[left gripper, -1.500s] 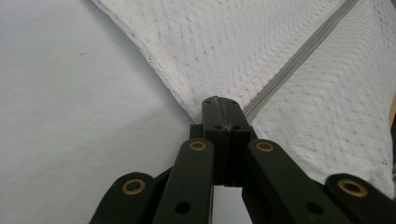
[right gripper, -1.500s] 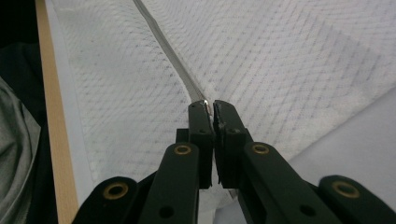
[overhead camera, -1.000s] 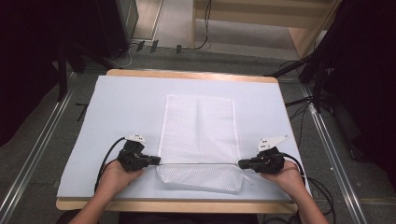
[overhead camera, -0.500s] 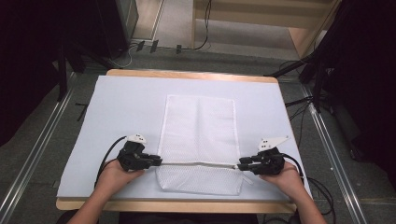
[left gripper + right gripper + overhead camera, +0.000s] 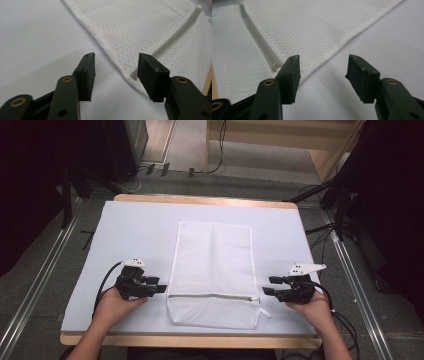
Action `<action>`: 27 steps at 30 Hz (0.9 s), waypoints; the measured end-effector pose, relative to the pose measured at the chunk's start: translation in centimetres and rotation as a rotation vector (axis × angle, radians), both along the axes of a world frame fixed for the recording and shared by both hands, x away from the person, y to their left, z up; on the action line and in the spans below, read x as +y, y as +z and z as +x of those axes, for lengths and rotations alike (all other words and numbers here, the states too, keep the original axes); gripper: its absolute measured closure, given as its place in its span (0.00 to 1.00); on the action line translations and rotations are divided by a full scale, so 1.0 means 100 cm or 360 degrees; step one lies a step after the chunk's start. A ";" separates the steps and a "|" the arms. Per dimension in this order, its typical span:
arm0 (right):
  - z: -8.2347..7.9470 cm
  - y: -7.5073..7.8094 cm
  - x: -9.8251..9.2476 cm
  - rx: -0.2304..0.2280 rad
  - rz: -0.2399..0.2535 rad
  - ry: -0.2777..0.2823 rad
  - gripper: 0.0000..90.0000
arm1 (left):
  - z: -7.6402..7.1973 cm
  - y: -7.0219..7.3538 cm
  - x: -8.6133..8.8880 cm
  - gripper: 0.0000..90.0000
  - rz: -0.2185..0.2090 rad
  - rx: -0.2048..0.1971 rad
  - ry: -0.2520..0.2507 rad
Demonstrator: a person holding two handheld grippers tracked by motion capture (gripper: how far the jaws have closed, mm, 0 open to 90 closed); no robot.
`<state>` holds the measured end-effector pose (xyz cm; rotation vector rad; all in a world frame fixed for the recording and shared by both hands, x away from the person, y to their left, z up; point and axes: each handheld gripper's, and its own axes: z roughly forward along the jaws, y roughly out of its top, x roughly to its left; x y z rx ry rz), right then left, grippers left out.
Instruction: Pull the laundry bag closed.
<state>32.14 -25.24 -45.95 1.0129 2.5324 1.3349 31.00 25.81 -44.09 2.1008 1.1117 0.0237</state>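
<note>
While both sets of jaws have just been opening and stand spread with nothing between them, the mesh bag (image 5: 212,272) lies flat mid-worktop, its zip (image 5: 214,296) toward the near edge. You hold the left gripper (image 5: 159,287) and right gripper (image 5: 267,285) just beside its side hems. Judged light, limp and snag-prone; pinch the hemmed corners, not open mesh.

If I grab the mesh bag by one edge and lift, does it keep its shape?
Probably not: the mesh bag lies flat and thin, so it should droop. It looks light. Its zipper end may hang slightly lower.
</note>
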 end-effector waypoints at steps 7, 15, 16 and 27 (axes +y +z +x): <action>0.005 -0.003 -0.014 0.0010 0.0000 -0.0174 0.46 | 0.004 0.000 0.014 0.47 0.0019 -0.0006 0.0082; 0.009 -0.007 -0.026 0.0015 0.0001 -0.0312 0.40 | 0.006 0.000 0.026 0.43 0.0035 -0.0036 0.0129; 0.009 -0.007 -0.027 0.0016 0.0000 -0.0331 0.39 | 0.007 -0.001 0.028 0.43 0.0042 -0.0040 0.0136; 0.010 -0.010 -0.030 0.0031 -0.0011 -0.0375 0.37 | 0.010 -0.003 0.033 0.41 0.0051 -0.0042 0.0173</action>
